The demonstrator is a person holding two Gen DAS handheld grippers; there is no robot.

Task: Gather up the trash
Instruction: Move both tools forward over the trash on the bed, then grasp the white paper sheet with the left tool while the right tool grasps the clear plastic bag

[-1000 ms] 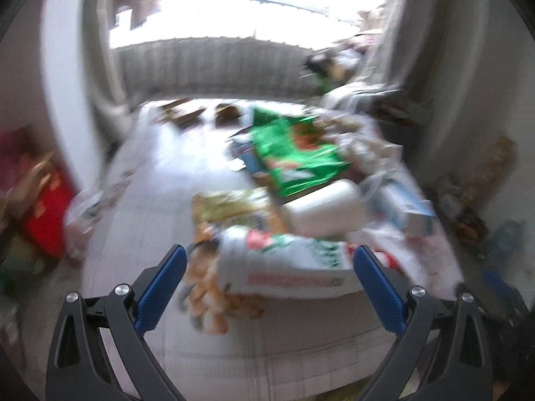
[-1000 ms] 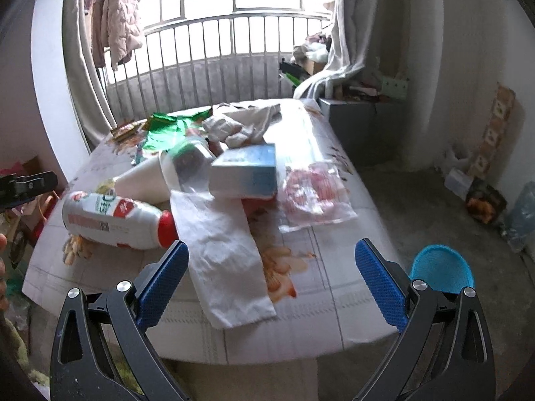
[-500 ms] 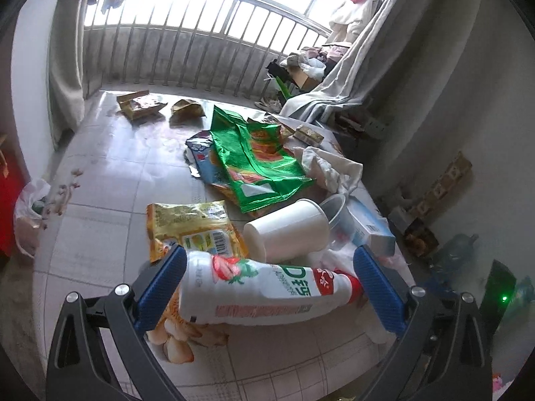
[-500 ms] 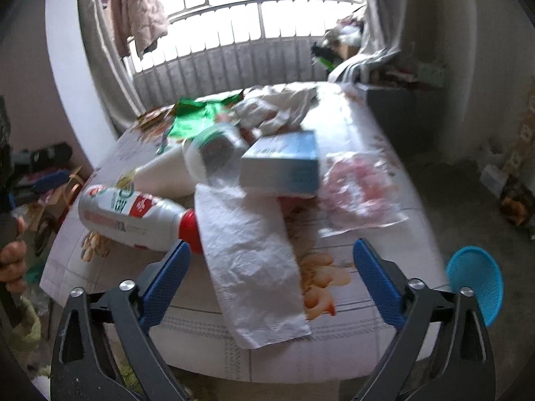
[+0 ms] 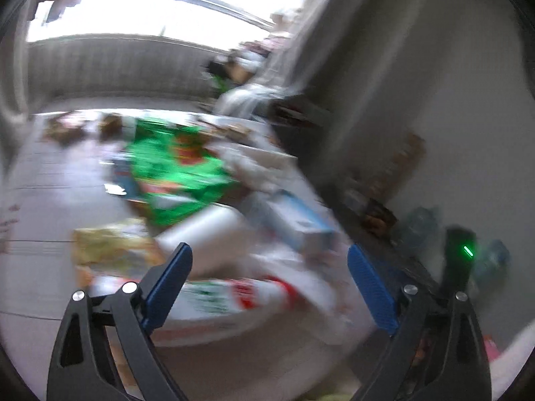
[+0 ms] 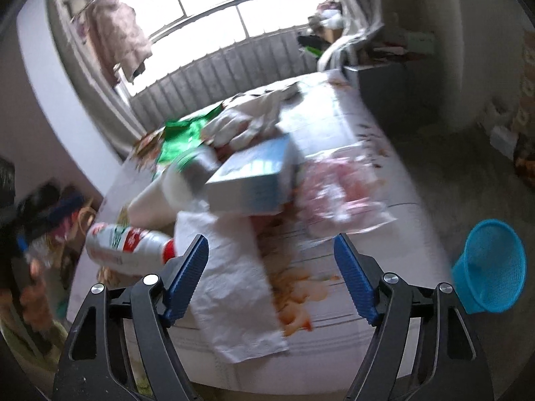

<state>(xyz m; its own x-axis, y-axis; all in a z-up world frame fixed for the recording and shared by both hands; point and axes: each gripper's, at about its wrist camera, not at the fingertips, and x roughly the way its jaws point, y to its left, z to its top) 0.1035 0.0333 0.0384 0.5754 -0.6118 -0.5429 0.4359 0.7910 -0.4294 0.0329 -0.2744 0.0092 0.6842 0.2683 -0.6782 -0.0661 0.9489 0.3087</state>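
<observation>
Trash litters a table (image 6: 374,140) with a pale cloth. A white bottle with a red cap (image 5: 230,297) (image 6: 123,247) lies on its side near the front edge. My left gripper (image 5: 269,275) hovers over it, its jaws closing, pads clear of the bottle. A white paper bag (image 6: 234,280) lies flat in front of my right gripper (image 6: 271,264), whose jaws are closing with nothing pressed between them. Behind lie a light blue box (image 6: 254,180) (image 5: 297,224), a white cup (image 5: 204,234) (image 6: 157,193), a green wrapper (image 5: 174,167) (image 6: 182,137), a yellow packet (image 5: 110,244) and a clear plastic bag (image 6: 337,190).
A blue mesh bin (image 6: 491,264) stands on the floor right of the table. Crumpled white cloth (image 6: 254,120) lies at the table's far side, near a barred window (image 6: 214,10). A person's hand (image 6: 33,294) shows at the left. The left wrist view is blurred.
Both views have swung and blurred. The left gripper has shifted right along the bottle toward its cap. The right gripper's jaws have narrowed and it has rolled, tilting the table in view.
</observation>
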